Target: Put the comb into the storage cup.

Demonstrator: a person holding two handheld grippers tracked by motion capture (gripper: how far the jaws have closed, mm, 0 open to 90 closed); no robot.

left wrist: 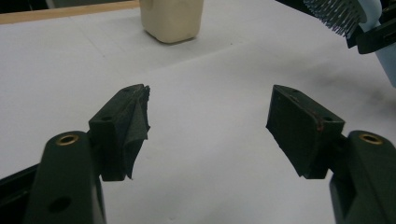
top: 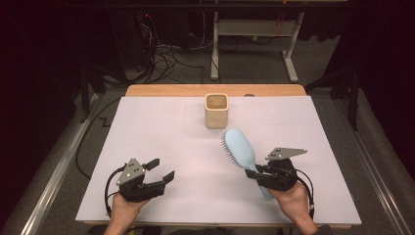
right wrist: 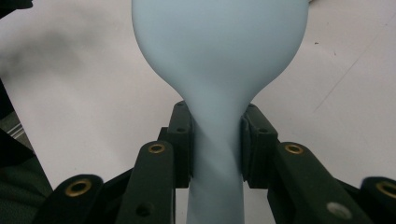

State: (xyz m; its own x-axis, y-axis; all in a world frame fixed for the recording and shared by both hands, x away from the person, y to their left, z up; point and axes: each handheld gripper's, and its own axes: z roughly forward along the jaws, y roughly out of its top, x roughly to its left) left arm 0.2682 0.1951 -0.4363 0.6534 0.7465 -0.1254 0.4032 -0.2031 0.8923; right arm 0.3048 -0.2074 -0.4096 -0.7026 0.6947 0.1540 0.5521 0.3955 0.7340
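Cup [top: 216, 110] upright, hairbrush [top: 241, 148] outside

Your pale blue hairbrush [top: 241, 148] sits clamped by its handle, raised off the sheet, bristles facing left, head toward the cup.

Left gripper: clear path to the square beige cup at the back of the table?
Probably yes. The left gripper is open with nothing between its jaws, and bare white table lies between it and the square beige cup. The light blue hairbrush, held in the right gripper, sits off to the side.
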